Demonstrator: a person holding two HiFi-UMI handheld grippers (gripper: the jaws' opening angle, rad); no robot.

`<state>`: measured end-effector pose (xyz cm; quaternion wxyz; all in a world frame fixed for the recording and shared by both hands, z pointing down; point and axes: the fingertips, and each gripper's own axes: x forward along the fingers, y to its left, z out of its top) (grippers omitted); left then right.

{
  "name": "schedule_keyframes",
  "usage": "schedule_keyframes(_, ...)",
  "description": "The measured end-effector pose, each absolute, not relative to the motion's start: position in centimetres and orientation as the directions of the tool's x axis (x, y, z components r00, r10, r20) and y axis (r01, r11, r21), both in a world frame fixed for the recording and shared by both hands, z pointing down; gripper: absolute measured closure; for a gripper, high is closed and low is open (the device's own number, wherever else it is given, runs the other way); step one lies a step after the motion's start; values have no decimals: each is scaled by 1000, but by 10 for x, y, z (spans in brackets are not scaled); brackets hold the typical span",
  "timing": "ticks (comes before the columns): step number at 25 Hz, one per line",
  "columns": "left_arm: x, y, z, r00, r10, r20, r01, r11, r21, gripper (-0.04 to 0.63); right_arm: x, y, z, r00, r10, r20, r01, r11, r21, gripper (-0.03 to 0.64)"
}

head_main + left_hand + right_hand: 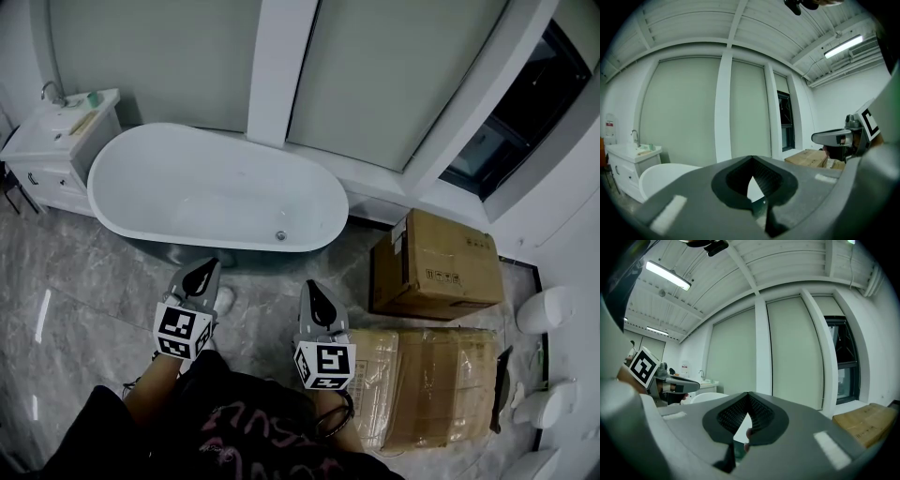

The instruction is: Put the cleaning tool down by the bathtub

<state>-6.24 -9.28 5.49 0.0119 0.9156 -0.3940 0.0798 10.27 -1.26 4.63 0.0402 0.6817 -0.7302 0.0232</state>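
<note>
White oval bathtub (216,192) faces left hand-held gripper (208,267) and right hand-held gripper (313,289), both pressed together.

The head camera is looking steeply down from above the person, taking in the bathtub (216,187), cardboard boxes (436,262) and floor (84,281) from well above. The left gripper (204,274) camera is facing along its jaws toward the windowed wall (684,108). The right gripper (316,292) camera is facing that same wall, tilted upward. All three views are sharing the bathtub and boxes, and each gripper camera is catching the other gripper close alongside.
</note>
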Motion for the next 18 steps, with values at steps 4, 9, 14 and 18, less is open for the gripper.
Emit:
schedule_keyframes(4,-61,-90,51,681,-718,143,-720,-692,-44,595,104,-11,44,-64,-995,82,-997,66,28,600)
schedule_keyframes(9,-57,-88,50,674,-725,140,-722,-687,-81,595,110,-9,46,-50,-996,80,-999,52,18,600)
schedule_keyframes(14,-51,-88,53,691,-707,149,-706,-705,-72,595,112,-8,50,-43,-995,89,-999,44,15,600)
schedule_keyframes(18,-47,-90,52,698,-700,152,-699,-712,-69,595,115,-8,51,-37,-995,92,-999,39,13,600)
